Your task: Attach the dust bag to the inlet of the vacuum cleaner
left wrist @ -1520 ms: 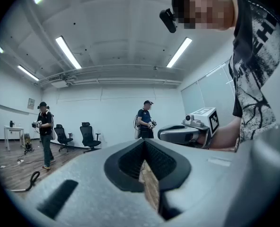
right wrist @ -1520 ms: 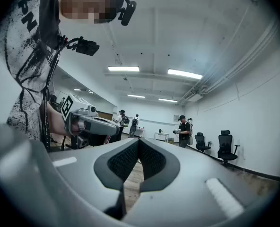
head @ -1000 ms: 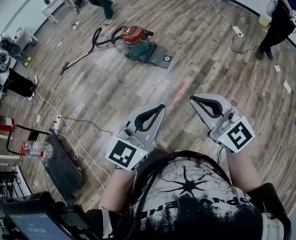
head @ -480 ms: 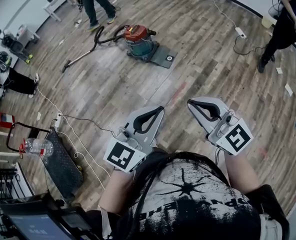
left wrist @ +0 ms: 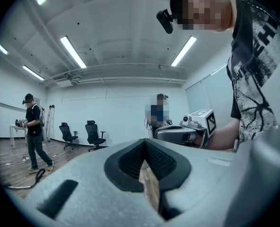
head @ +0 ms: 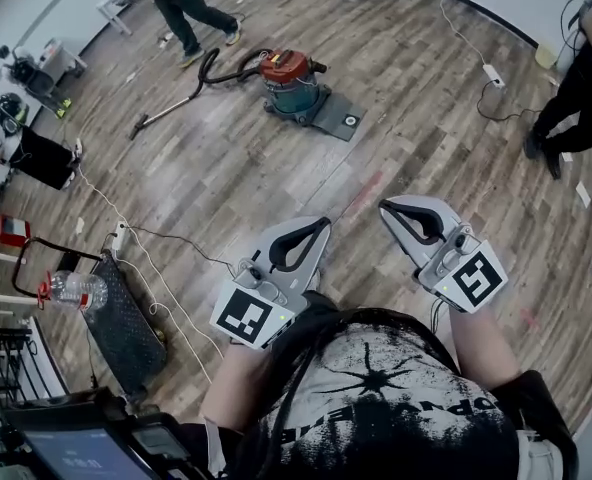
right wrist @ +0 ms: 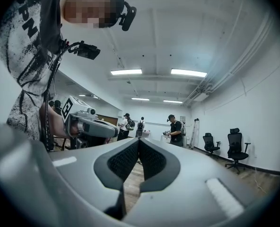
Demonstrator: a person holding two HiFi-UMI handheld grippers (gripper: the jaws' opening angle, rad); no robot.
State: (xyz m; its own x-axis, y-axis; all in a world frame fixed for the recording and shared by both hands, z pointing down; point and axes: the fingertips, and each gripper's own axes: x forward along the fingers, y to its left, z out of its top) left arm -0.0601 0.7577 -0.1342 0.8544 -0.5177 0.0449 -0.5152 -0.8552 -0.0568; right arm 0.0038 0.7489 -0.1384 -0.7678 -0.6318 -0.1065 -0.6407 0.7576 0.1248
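**Close to the wearer's chest: left hand-held gripper [head: 323, 222] and right hand-held gripper [head: 384, 206], both empty**

Both point forward, side by side above the wooden floor [head: 226, 168], each with its jaws pressed together on nothing. Well beyond them stands a red-topped vacuum cleaner [head: 289, 80]. A flat grey dust bag [head: 334, 115] lies on the floor against its right side, and its hose [head: 212, 68] curls away left.
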